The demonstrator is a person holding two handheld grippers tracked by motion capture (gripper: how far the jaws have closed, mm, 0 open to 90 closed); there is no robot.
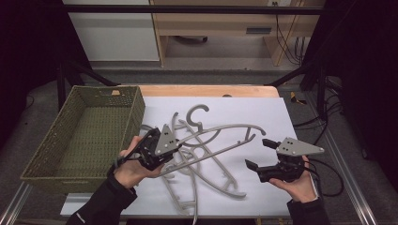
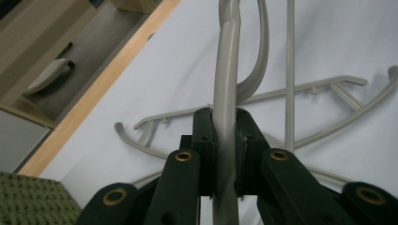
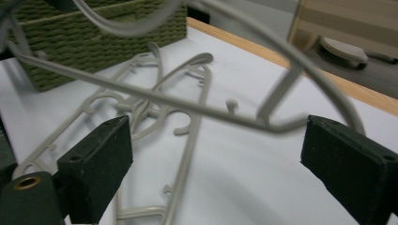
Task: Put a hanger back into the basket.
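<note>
Grey plastic is what we are working with: a hanger [image 1: 220, 136] clamped near its neck by the left hand-held gripper [image 1: 162, 145], whose pads press on the grey bar from both sides, as the left gripper view [image 2: 226, 140] shows plainly. We hold this hanger lifted and tilted over the white sheet [image 1: 263, 112], its far arm reaching out toward the right hand-held gripper [image 1: 257, 154]. That one has its jaws spread wide and presses on nothing; in the right gripper view the hanger's end [image 3: 281, 123] hangs in the gap between the two black pads without touching either. Under the lifted hanger lies a loose tangle of other grey hangers [image 1: 206, 180], crossing one another on the sheet, one with its hook [image 1: 197, 112] pointing away from us. Left of the pile, on the desk [image 1: 206, 90], stands a green woven basket [image 1: 129, 105], and it looks bare inside. We judge the step in hand to be freeing one hanger from the heap, probably to carry it to the basket. Next, we think, the left hand must lift it clear of the hangers below without snagging their hooks, and then swing it left over the basket's rim; the right hand could steady the far end if it swings.
</note>
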